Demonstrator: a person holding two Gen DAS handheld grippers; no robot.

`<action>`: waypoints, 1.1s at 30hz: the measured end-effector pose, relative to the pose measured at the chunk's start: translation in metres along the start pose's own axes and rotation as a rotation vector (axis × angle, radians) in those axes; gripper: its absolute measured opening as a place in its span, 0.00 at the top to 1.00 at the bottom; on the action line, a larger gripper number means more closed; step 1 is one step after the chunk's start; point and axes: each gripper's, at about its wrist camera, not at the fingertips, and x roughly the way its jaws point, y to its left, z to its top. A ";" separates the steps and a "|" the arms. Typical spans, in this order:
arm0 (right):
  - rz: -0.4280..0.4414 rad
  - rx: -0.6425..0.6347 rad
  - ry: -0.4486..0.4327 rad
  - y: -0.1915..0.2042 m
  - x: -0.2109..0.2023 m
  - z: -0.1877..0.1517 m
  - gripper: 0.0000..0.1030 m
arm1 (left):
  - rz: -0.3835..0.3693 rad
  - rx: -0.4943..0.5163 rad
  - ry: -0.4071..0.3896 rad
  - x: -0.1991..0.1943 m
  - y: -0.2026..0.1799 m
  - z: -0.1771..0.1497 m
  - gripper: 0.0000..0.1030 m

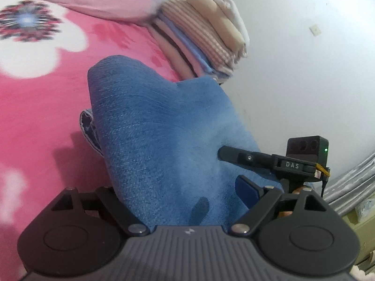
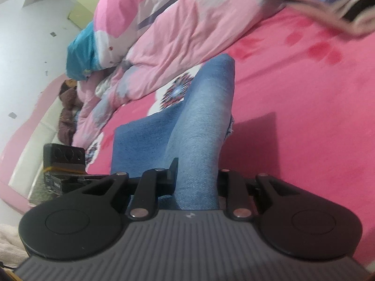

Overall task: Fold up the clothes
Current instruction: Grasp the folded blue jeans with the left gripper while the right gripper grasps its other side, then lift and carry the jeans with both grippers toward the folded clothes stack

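A pair of blue jeans point(image 1: 152, 128), folded into a thick bundle, hangs between both grippers above the pink flowered bed sheet point(image 1: 35, 107) and throws a shadow on it. My left gripper point(image 1: 175, 187) stands wide, with its blue pad point(image 1: 246, 190) pressed on one side of the bundle; its other finger is hidden by the denim. My right gripper point(image 2: 196, 171) is shut on a narrow band of the jeans point(image 2: 201, 121). In the left wrist view the right gripper point(image 1: 234, 157) lies against the cloth from the right.
A stack of folded clothes point(image 1: 199, 37) stands at the bed's edge by the white wall point(image 1: 304, 70). A rumpled pink quilt point(image 2: 175, 23) and a teal pillow point(image 2: 82, 53) lie along the far side of the bed.
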 end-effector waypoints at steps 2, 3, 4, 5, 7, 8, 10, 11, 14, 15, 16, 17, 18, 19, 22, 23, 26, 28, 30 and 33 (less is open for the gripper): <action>-0.025 -0.009 -0.015 -0.021 -0.015 0.016 0.82 | -0.007 0.020 0.018 0.031 -0.012 0.014 0.16; -0.039 -0.016 -0.025 -0.032 -0.023 0.025 0.82 | -0.011 0.033 0.026 0.047 -0.019 0.021 0.16; -0.052 -0.018 -0.034 -0.043 -0.031 0.034 0.82 | -0.015 0.045 0.035 0.064 -0.026 0.029 0.16; -0.065 -0.019 -0.040 -0.054 -0.037 0.041 0.82 | -0.019 0.058 0.044 0.080 -0.033 0.036 0.16; -0.099 -0.019 -0.050 -0.079 -0.053 0.058 0.82 | -0.031 0.073 0.070 0.117 -0.045 0.050 0.16; -0.116 -0.015 -0.053 -0.093 -0.060 0.065 0.82 | -0.039 0.079 0.082 0.135 -0.051 0.057 0.16; -0.153 -0.014 -0.058 -0.117 -0.074 0.080 0.82 | -0.057 0.090 0.111 0.172 -0.062 0.069 0.16; -0.170 -0.010 -0.062 -0.129 -0.081 0.086 0.82 | -0.067 0.094 0.123 0.189 -0.066 0.075 0.16; -0.219 -0.004 -0.082 -0.162 -0.102 0.104 0.82 | -0.104 0.087 0.149 0.237 -0.077 0.092 0.16; -0.233 -0.003 -0.093 -0.174 -0.110 0.112 0.82 | -0.115 0.086 0.153 0.251 -0.081 0.097 0.16; -0.245 -0.008 -0.099 -0.183 -0.116 0.117 0.82 | -0.123 0.092 0.158 0.263 -0.085 0.101 0.16; -0.254 -0.016 -0.104 -0.191 -0.121 0.121 0.82 | -0.131 0.098 0.162 0.274 -0.088 0.105 0.16; -0.263 -0.022 -0.109 -0.200 -0.125 0.126 0.82 | -0.139 0.103 0.167 0.286 -0.092 0.109 0.16; -0.269 -0.029 -0.110 -0.209 -0.129 0.131 0.82 | -0.142 0.110 0.172 0.296 -0.095 0.110 0.16; -0.286 -0.049 -0.101 -0.233 -0.132 0.143 0.82 | -0.146 0.123 0.188 0.321 -0.102 0.113 0.16; -0.288 -0.060 -0.094 -0.240 -0.131 0.146 0.82 | -0.150 0.123 0.189 0.326 -0.103 0.114 0.16; -0.274 -0.100 -0.078 -0.256 -0.126 0.156 0.82 | -0.164 0.135 0.194 0.334 -0.105 0.116 0.16; -0.261 -0.128 -0.068 -0.265 -0.123 0.161 0.81 | -0.165 0.156 0.195 0.337 -0.108 0.114 0.16; -0.250 -0.136 -0.061 -0.273 -0.121 0.166 0.81 | -0.169 0.162 0.189 0.337 -0.108 0.114 0.16; -0.252 -0.123 -0.068 -0.288 -0.116 0.165 0.77 | -0.171 0.171 0.180 0.334 -0.105 0.110 0.19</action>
